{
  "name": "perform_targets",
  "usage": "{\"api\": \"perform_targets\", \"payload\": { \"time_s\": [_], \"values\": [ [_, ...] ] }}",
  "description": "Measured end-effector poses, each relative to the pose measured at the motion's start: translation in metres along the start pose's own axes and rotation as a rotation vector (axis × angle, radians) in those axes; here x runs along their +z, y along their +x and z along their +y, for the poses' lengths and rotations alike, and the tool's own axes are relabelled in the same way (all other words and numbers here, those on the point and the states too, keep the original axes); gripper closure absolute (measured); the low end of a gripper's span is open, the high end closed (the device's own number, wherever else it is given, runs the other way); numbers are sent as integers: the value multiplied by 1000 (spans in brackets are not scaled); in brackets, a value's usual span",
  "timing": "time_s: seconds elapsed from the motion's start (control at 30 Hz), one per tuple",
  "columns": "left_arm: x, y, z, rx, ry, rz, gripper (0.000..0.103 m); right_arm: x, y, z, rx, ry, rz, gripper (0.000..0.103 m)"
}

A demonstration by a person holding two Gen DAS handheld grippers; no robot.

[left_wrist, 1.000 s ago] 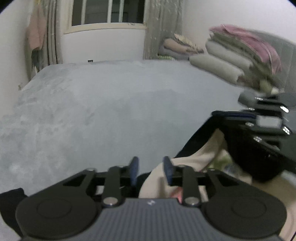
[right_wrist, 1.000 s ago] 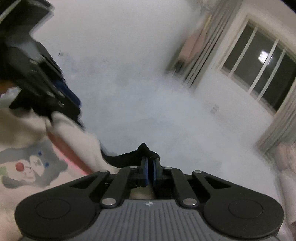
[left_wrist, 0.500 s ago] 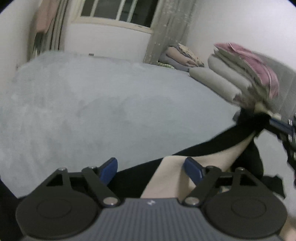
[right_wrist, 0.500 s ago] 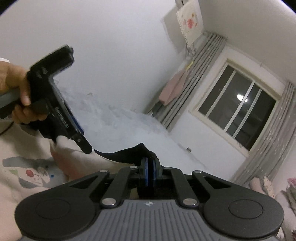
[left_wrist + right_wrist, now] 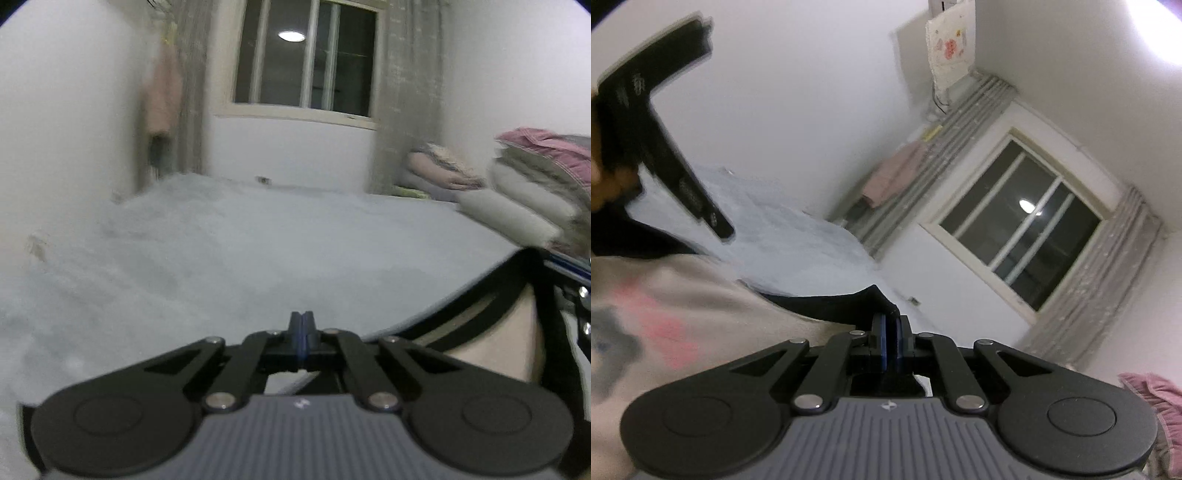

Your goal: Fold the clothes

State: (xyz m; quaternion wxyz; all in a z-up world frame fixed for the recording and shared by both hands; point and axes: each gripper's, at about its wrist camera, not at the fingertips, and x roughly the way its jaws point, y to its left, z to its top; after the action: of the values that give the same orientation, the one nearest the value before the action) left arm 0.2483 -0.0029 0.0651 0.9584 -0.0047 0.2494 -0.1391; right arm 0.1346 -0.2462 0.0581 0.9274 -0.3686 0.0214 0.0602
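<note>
Right gripper point(image 5: 891, 334) is clamped on the black trim of a cream printed sweatshirt point(image 5: 701, 295), cloth pinched between the blue pads. Left gripper point(image 5: 301, 332) has its fingers pressed together; cloth between them can't be told. The sweatshirt hangs in the air, spread from 9 o'clock in the right view to 3 o'clock in the left view, above the grey bed point(image 5: 221, 251). Judged step: holding the garment up stretched. Keep both ends level and taut, then lower it flat. Folded bedding stack point(image 5: 535, 184) sits far at 2 o'clock.
</note>
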Motion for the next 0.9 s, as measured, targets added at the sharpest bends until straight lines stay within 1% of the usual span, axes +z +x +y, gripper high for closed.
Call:
{"api": "perform_targets", "payload": {
  "time_s": [0.07, 0.1, 0.13, 0.17, 0.2, 0.23, 0.27, 0.3, 0.33, 0.37, 0.4, 0.43, 0.47, 0.5, 0.53, 0.57, 0.6, 0.67, 0.7, 0.73, 0.77, 0.8, 0.83, 0.87, 0.9],
  "values": [
    [-3, 6, 3, 12, 5, 39, 102, -3, 26, 7, 8, 11, 74, 98],
    [-5, 9, 5, 18, 7, 59, 97, -6, 42, 13, 27, 5, 135, 98],
    [-7, 12, 6, 24, 9, 79, 92, -12, 58, 22, 59, -23, 215, 97],
    [-8, 16, 8, 30, 12, 98, 87, -19, 72, 32, 95, -59, 298, 97],
    [-10, 19, 9, 36, 14, 118, 71, -26, 86, 41, 132, -95, 381, 97],
    [-12, 22, 11, 42, 16, 138, 63, -30, 92, 44, 145, -96, 418, 97],
    [-14, 25, 12, 48, 19, 157, 61, -32, 94, 42, 143, -75, 426, 96],
    [-15, 28, 14, 54, 21, 177, 56, -33, 95, 41, 141, -54, 433, 94],
    [-17, 31, 15, 60, 23, 197, 48, -32, 91, 32, 142, 5, 429, 83],
    [-19, 34, 17, 66, 26, 216, 46, -28, 83, 18, 146, 89, 416, 68],
    [-18, 35, 18, 50, 18, 220, 41, -24, 76, 4, 149, 172, 404, 60],
    [-14, 35, 21, 24, 5, 213, 36, -21, 67, -9, 163, 232, 395, 49],
    [-12, 36, 21, 8, 0, 209, 33, -20, 59, -20, 183, 266, 395, 43],
    [-12, 36, 18, -2, 0, 208, 27, -21, 52, -30, 201, 293, 399, 41],
    [-12, 36, 16, -12, -1, 208, 26, -25, 48, -40, 220, 325, 418, 38],
    [-14, 39, 12, -12, 8, 216, 26, -32, 48, -48, 241, 365, 452, 37],
    [-18, 45, 6, -5, 22, 231, 29, -42, 53, -55, 264, 412, 489, 37],
    [-27, 55, -5, 8, 64, 249, 62, -58, 61, -57, 304, 480, 535, 37],
    [-33, 59, -10, 12, 99, 246, 91, -66, 62, -51, 325, 506, 553, 37],
    [-34, 59, -11, 21, 108, 233, 98, -72, 65, -47, 363, 533, 566, 45],
    [-31, 56, -8, 33, 99, 214, 99, -76, 67, -38, 405, 533, 573, 66],
    [-29, 53, -6, 45, 90, 195, 100, -79, 67, -27, 443, 515, 578, 79],
    [-27, 50, -4, 57, 81, 176, 101, -79, 66, -18, 451, 481, 573, 90],
    [-24, 47, -2, 69, 72, 156, 101, -77, 64, -10, 441, 438, 562, 95],
    [-22, 45, 1, 80, 62, 137, 101, -75, 62, -8, 424, 408, 550, 96]
  ]
}}
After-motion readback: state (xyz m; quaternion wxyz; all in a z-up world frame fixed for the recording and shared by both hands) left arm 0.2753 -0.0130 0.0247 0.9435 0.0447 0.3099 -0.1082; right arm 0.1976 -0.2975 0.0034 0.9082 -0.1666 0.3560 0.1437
